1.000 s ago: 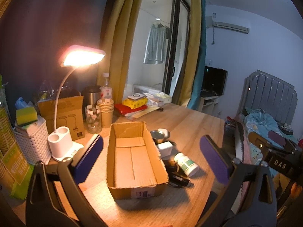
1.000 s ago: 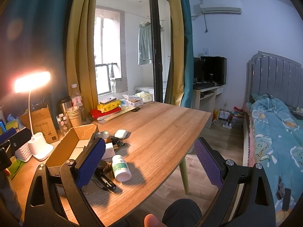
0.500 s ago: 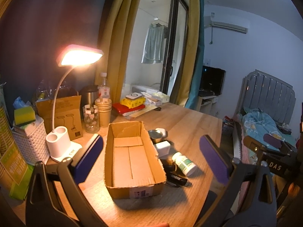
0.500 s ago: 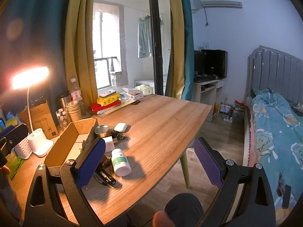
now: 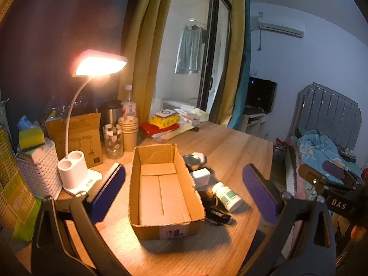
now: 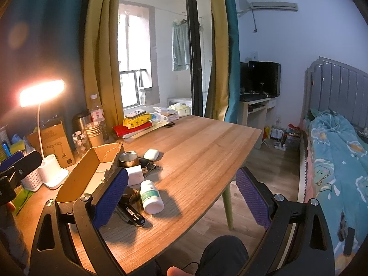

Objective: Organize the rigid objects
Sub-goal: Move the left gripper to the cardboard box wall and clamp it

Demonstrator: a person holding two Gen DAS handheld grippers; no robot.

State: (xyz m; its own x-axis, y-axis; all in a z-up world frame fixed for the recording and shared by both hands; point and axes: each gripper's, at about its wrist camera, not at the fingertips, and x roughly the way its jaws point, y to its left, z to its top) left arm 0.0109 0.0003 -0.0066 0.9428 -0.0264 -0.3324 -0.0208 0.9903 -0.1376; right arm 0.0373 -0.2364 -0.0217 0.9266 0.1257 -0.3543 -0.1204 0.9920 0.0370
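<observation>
An empty open cardboard box (image 5: 161, 191) (image 6: 92, 172) lies on the wooden table (image 6: 195, 151). Right of it sit a white pill bottle with a green label (image 5: 226, 196) (image 6: 150, 195), a white cube charger (image 5: 201, 177) (image 6: 135, 174), a small metal tin (image 5: 192, 161) (image 6: 128, 158), a white earbud case (image 6: 151, 154) and a black stick-shaped device (image 5: 217, 215) (image 6: 133, 214). My left gripper (image 5: 184, 191) hovers open above the box's near end. Open and empty, my right gripper (image 6: 181, 197) hangs over the table's front edge, just right of the bottle.
A lit desk lamp (image 5: 76, 161), a white basket (image 5: 36, 172), paper cups (image 5: 128, 131), a glass jar (image 5: 112, 142) and stacked packets (image 5: 163, 122) line the table's left and far sides. A bed (image 6: 333, 161) stands to the right. A knee (image 6: 223, 253) shows below the table edge.
Both grippers drifted slightly; the box and the items beside it sit a little lower and closer in the views. Nothing was grasped or moved.
</observation>
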